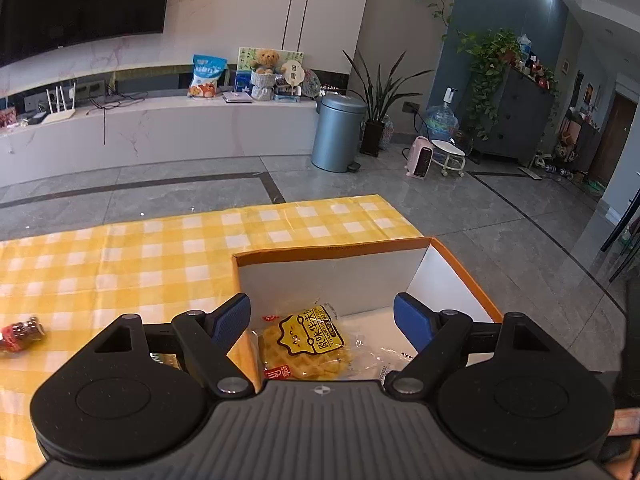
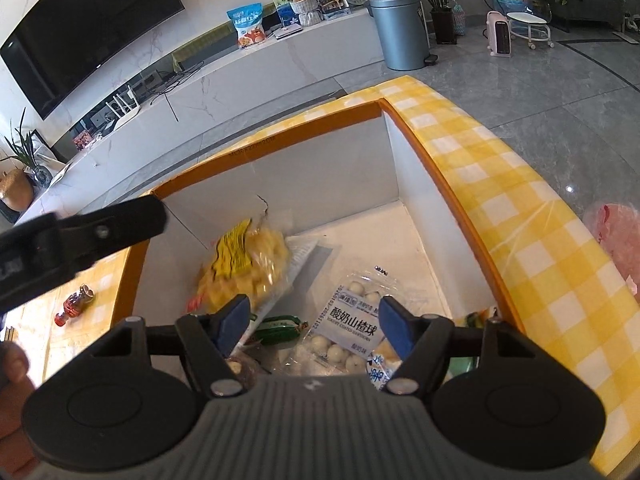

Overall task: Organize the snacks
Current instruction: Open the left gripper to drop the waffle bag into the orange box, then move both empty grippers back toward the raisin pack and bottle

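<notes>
An orange-rimmed white box (image 1: 332,250) stands on the yellow checked tablecloth (image 1: 120,264). Inside it lies a yellow waffle packet (image 1: 308,344), below my left gripper (image 1: 322,308), which is open with its blue pads clear of the packet. The right wrist view shows the same box (image 2: 272,140) from above: the waffle packet (image 2: 244,268) looks blurred by the left wall. A clear packet of white yoghurt balls (image 2: 352,320) and a green packet (image 2: 280,326) lie on the floor of the box. My right gripper (image 2: 314,306) hangs open over them, gripping nothing.
A small red snack (image 1: 20,338) lies on the cloth left of the box, also visible in the right wrist view (image 2: 74,306). One black finger of the left gripper (image 2: 100,232) reaches over the box's left rim. Something pink (image 2: 618,236) sits at the right edge.
</notes>
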Action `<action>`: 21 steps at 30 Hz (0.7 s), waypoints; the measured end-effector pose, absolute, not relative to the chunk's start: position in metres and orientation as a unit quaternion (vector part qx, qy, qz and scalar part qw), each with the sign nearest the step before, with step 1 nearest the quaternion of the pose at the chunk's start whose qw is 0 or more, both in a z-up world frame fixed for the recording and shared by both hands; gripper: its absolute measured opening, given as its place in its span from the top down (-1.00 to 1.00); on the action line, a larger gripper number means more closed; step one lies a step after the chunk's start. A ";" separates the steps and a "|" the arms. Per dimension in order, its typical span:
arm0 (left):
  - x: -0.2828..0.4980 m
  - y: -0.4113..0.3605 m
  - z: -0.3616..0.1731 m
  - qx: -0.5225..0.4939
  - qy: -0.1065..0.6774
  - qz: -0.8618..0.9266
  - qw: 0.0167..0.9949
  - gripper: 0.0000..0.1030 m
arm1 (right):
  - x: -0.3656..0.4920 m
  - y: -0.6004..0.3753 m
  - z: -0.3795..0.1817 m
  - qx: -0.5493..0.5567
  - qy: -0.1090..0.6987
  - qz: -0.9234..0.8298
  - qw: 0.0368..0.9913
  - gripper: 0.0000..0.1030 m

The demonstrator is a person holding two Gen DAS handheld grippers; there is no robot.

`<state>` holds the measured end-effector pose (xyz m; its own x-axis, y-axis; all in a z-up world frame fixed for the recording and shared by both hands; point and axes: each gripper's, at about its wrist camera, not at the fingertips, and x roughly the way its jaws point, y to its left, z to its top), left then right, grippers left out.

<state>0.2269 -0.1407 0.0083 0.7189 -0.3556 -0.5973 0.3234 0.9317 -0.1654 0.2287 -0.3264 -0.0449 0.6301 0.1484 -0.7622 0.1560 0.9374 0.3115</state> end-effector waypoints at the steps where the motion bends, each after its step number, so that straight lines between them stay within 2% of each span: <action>1: 0.225 -0.139 0.011 -0.023 0.326 -0.182 0.928 -0.85 | 0.229 -0.326 -0.045 0.177 0.430 -0.003 0.885 -0.36; 11: 0.202 -0.102 0.042 -0.027 0.306 -0.144 0.941 -0.85 | 0.223 -0.330 -0.041 0.197 0.411 0.007 0.890 -0.37; 21: 0.167 -0.034 0.059 -0.034 0.285 -0.074 0.955 -0.85 | 0.210 -0.337 -0.021 0.239 0.336 0.037 0.910 -0.48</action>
<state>0.1675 -0.0340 0.0595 0.8266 -0.1599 -0.5396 0.1213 0.9869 -0.1067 0.2099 -0.3374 -0.0209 0.7719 0.2276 -0.5936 0.0935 0.8829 0.4602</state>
